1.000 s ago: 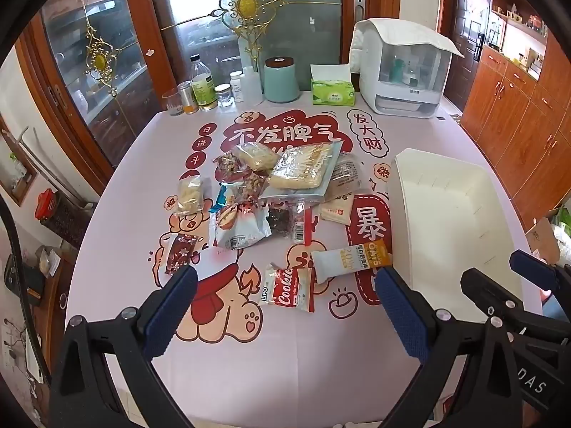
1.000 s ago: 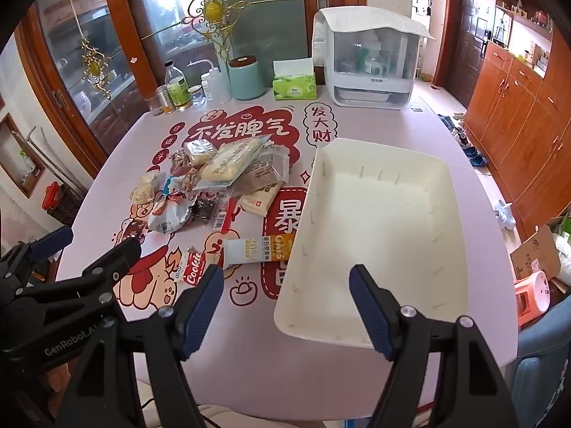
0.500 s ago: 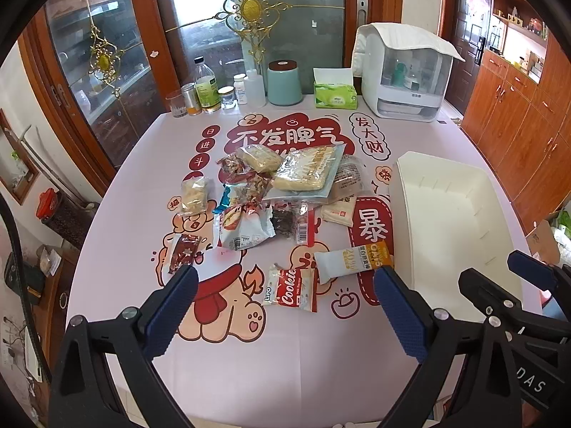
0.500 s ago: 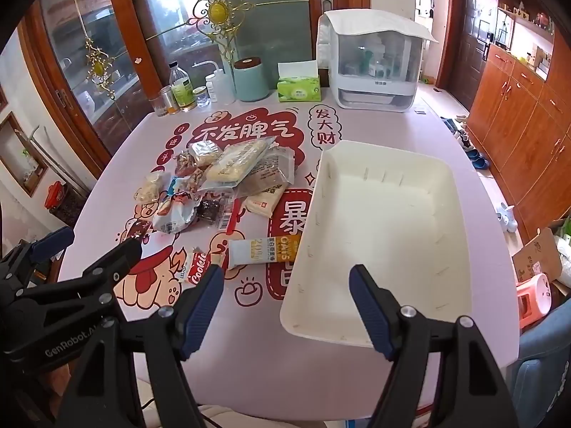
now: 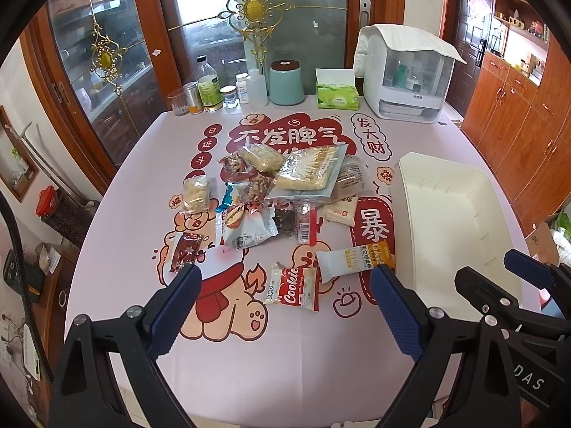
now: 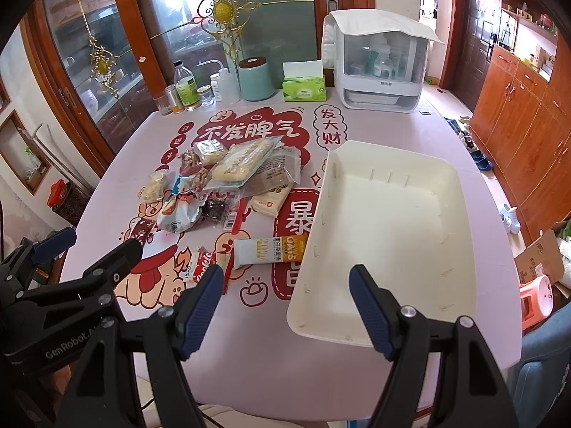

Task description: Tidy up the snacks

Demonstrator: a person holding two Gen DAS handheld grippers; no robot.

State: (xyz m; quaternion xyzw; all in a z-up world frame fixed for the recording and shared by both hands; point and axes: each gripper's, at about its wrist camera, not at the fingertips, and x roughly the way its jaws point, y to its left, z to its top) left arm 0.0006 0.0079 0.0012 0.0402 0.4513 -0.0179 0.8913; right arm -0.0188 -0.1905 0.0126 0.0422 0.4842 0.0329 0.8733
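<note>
A heap of snack packets [image 5: 285, 192] lies mid-table, also in the right wrist view [image 6: 221, 182]. Nearest me are a red Cookie pack [image 5: 294, 287] and a white-and-orange oat bar [image 5: 357, 258], which also shows in the right wrist view [image 6: 271, 249]. A small dark red packet [image 5: 185, 251] lies at the left. An empty cream bin [image 6: 442, 278] stands on the right, also in the left wrist view [image 5: 421, 192]. My left gripper [image 5: 285, 306] is open and empty, just short of the Cookie pack. My right gripper [image 6: 285, 306] is open and empty over the bin's near left corner.
Along the table's far edge stand bottles and jars [image 5: 210, 89], a teal canister [image 5: 285, 82], a green tissue box [image 5: 337, 94] and a white covered appliance [image 5: 407, 78]. Wooden cabinets [image 5: 517, 114] line the right wall. An orange stool [image 6: 539, 296] stands on the floor at right.
Both grippers have drifted slightly forward and the view has shifted a little; the snacks and bin lie as before. Both stay open.
</note>
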